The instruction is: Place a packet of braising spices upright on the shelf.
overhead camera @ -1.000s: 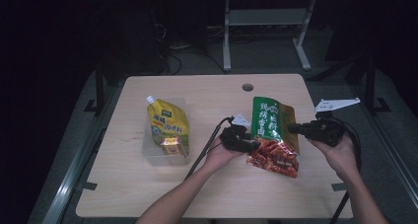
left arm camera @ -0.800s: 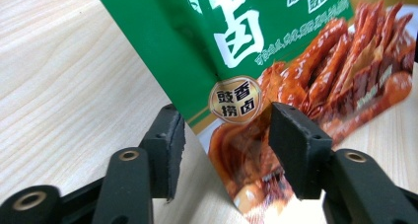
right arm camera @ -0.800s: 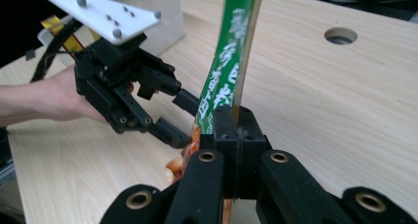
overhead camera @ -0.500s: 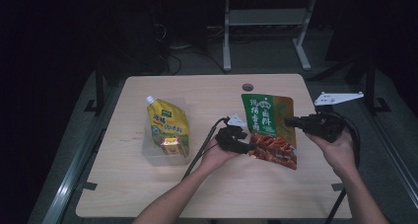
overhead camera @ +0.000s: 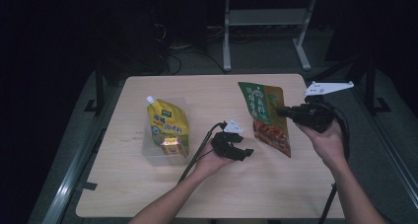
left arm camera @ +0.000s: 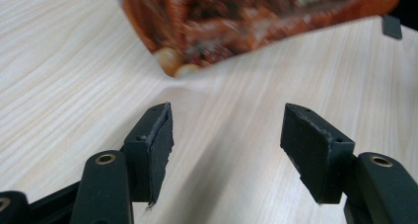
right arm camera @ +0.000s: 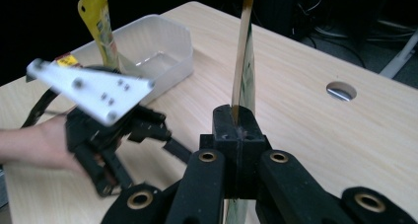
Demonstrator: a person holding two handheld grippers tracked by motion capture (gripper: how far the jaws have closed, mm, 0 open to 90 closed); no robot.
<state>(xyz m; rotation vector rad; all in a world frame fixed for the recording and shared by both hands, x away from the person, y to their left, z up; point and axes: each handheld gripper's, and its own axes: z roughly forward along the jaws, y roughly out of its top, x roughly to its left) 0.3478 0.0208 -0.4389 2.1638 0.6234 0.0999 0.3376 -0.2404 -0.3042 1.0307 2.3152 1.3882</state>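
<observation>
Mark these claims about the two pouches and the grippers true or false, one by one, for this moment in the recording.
1. The right gripper is clamped on the green and red pouch. True.
2. The left gripper grips that pouch too. False: its jaws stand apart with only bare table between them.
3. The yellow spouted pouch sits in a clear container. True.
4. The green and red pouch lies flat on the table. False: it is held lifted, edge-on in the right gripper view.
</observation>
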